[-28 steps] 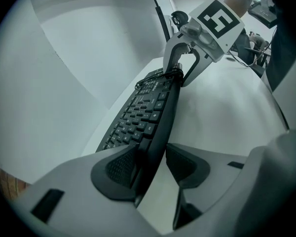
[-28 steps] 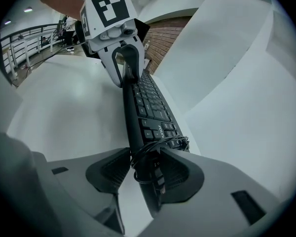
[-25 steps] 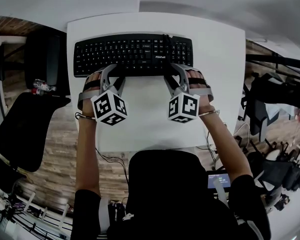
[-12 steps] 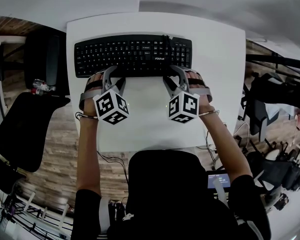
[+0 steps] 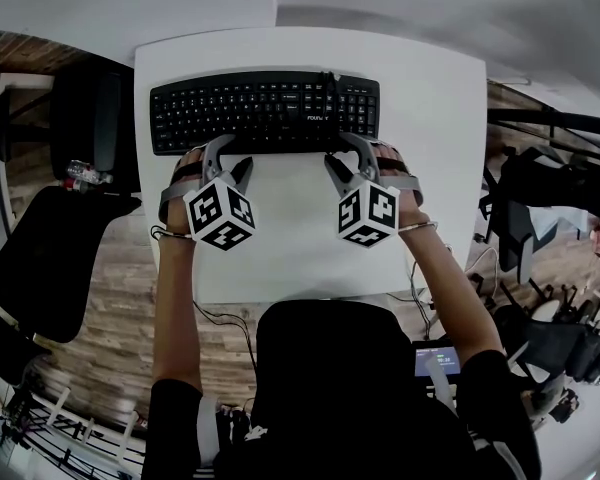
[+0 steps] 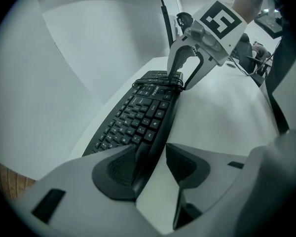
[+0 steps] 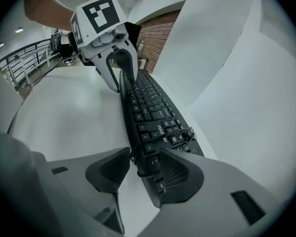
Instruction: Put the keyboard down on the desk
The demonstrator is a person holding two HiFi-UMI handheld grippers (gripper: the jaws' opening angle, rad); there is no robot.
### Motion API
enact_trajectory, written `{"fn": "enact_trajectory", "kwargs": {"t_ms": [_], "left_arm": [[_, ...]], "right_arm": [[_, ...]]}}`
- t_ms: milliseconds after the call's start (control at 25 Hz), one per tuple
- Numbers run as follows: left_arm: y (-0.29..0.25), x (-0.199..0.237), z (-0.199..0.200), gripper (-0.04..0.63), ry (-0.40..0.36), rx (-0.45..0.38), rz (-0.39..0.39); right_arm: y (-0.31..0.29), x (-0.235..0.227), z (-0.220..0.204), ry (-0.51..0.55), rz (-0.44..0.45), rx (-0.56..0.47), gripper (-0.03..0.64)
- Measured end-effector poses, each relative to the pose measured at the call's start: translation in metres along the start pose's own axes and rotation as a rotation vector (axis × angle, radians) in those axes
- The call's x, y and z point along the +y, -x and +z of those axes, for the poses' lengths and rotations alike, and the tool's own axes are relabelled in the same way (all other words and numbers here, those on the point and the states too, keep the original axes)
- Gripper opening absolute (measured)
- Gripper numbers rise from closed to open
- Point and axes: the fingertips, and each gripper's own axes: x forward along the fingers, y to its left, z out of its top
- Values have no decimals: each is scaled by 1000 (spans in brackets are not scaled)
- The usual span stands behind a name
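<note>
A black keyboard [image 5: 265, 108] lies flat along the far half of the white desk [image 5: 280, 238], its cord [image 7: 185, 135] coiled over the number-pad end. My left gripper [image 5: 227, 153] sits at its near edge left of the middle, my right gripper [image 5: 345, 151] at the near edge on the right. In the left gripper view the keyboard's edge [image 6: 138, 117] runs between the jaws of the left gripper [image 6: 150, 147]. One pad lies over the keys and the other stands off with desk showing. The right gripper [image 7: 144, 151] straddles the edge [image 7: 148, 107] the same way, with a slimmer gap.
A white wall rises directly behind the desk. A black office chair [image 5: 50, 258] stands on the wooden floor to the left. Cables and dark gear [image 5: 540, 208] crowd the right side, and a small lit screen [image 5: 437, 360] sits at my right elbow.
</note>
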Motion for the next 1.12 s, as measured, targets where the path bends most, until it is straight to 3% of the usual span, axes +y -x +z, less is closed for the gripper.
{"fn": "enact_trajectory", "kwargs": {"t_ms": [80,200,680,840,1000,1120], "left_arm": [[5,3,3,204,16,-10,9],[15,7,13,202,59,-43,16],[80,15,69,158,299,-218,83],[102,22,91,132,368,-271,138],[129,25,113,122,483,-350,197],[157,31,136,94,510,-414,255]], "right_arm": [[4,-3,3,-10,-8,-13,211],[14,-17,12,-50,-53,-46,137],[82,-65,50,-223,-121,-199,64],[106,-82,62,-271,-133,-259,57],[140,-97,70,-325,-170,-328,52],[167,-106,71,-354,-211,-362,51]]}}
